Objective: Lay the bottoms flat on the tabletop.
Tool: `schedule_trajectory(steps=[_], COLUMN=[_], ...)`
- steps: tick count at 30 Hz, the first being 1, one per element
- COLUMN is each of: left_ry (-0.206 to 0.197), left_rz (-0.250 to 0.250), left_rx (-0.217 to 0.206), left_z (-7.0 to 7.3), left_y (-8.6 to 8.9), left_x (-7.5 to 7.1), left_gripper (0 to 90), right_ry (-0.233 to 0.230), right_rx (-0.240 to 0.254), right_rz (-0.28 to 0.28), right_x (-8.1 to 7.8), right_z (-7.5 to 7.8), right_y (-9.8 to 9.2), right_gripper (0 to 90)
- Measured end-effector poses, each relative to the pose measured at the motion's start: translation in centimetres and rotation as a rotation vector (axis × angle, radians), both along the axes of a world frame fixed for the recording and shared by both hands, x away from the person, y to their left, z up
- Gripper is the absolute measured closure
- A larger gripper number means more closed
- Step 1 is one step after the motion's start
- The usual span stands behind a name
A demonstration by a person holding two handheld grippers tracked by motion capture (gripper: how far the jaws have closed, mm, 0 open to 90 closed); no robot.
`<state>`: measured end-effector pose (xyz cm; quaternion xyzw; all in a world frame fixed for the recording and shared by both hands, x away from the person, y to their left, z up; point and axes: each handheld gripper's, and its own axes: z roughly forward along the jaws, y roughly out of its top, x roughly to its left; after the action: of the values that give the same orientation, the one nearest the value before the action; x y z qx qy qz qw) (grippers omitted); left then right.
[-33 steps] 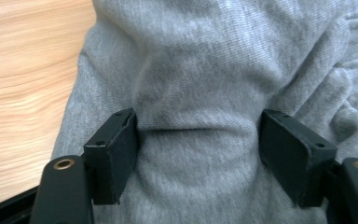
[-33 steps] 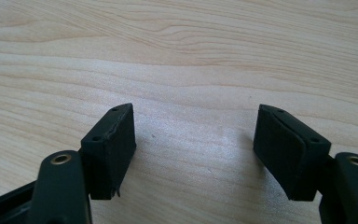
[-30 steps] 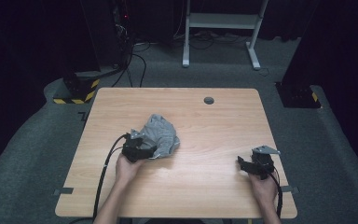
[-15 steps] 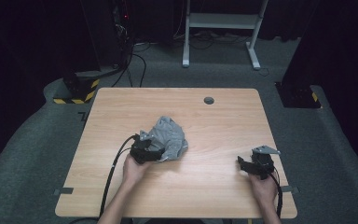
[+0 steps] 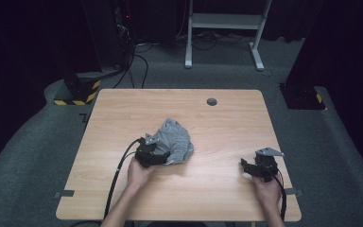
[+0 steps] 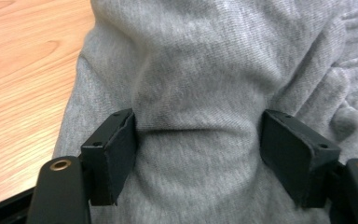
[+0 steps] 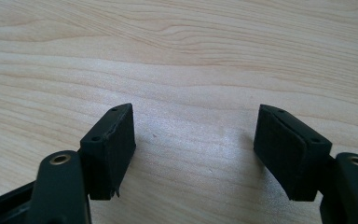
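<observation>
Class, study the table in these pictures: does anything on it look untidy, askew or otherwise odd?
Yes: the grey knitted cloth lies crumpled in a heap near the middle of the light wooden table instead of flat. The left claw stands open, with a bulge of the fabric between its jaws. Nothing looks spilled or damaged.

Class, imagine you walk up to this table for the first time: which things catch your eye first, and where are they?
First comes the crumpled grey cloth near the middle of the wooden table. The left gripper is pushed into it with wide jaws, a bulge of fabric between them. The right gripper rests apart near the table's right edge, open over bare wood.
</observation>
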<state>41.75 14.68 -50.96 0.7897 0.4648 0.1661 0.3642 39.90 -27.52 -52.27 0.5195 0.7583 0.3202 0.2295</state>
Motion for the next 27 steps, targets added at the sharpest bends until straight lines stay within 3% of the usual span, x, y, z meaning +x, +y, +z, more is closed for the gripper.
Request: schedule_trajectory(steps=[14, 27], left_ry=[-0.010, -0.012], left_rz=[-0.071, -0.082], left_rx=[0.008, -0.002], left_z=[0.1, 0.1], left_y=[-2.8, -3.7], left_x=[-0.5, -0.7], left_gripper=[27.0, 26.8], right_ry=[0.002, 0.002], right_rx=[0.000, 0.000], right_rz=[0.002, 0.003], right_x=[0.0, 0.0], right_z=[0.0, 0.0], right_y=[0.0, 0.0], right_gripper=[28.7, 28.7])
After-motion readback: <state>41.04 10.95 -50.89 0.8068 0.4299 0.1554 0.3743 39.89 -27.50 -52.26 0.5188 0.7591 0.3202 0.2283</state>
